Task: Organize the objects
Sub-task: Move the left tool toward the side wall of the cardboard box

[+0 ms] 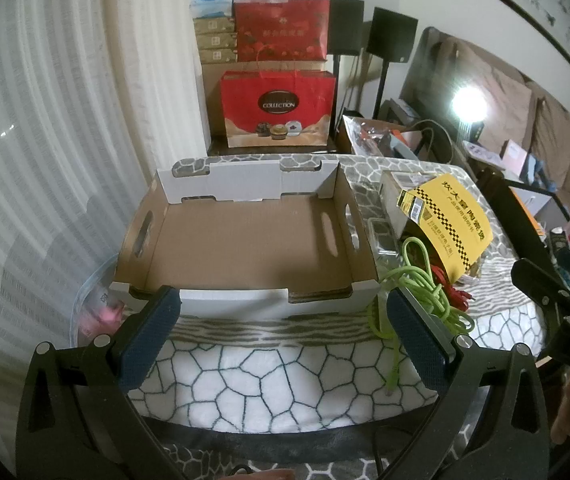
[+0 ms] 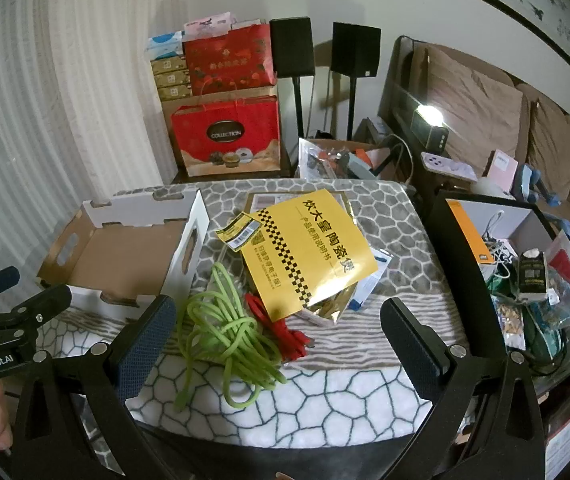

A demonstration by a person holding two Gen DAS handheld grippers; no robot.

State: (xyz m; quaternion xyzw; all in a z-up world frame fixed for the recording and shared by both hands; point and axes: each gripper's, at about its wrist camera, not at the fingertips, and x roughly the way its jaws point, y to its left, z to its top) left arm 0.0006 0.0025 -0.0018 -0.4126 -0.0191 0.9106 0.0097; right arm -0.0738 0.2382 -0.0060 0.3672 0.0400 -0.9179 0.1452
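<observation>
An empty open cardboard tray (image 1: pixel 245 248) sits on the patterned table cover, also at left in the right wrist view (image 2: pixel 125 252). Right of it lies a pile: a yellow leaflet (image 2: pixel 309 248) on a gold pouch, a coiled green cable (image 2: pixel 225 332) and a red cable (image 2: pixel 285 336). The pile also shows in the left wrist view, with the leaflet (image 1: pixel 449 220) above the green cable (image 1: pixel 425 288). My left gripper (image 1: pixel 285 340) is open and empty, just before the tray's near wall. My right gripper (image 2: pixel 281 344) is open and empty, just before the cables.
Red gift bags (image 1: pixel 277 108) and stacked boxes stand behind the table beside two black speakers (image 2: pixel 325 52). A curtain hangs at left. A sofa (image 2: pixel 505 128) and a cluttered black bin (image 2: pixel 525 272) lie to the right. A clear bag with something pink (image 1: pixel 97 312) sits left of the tray.
</observation>
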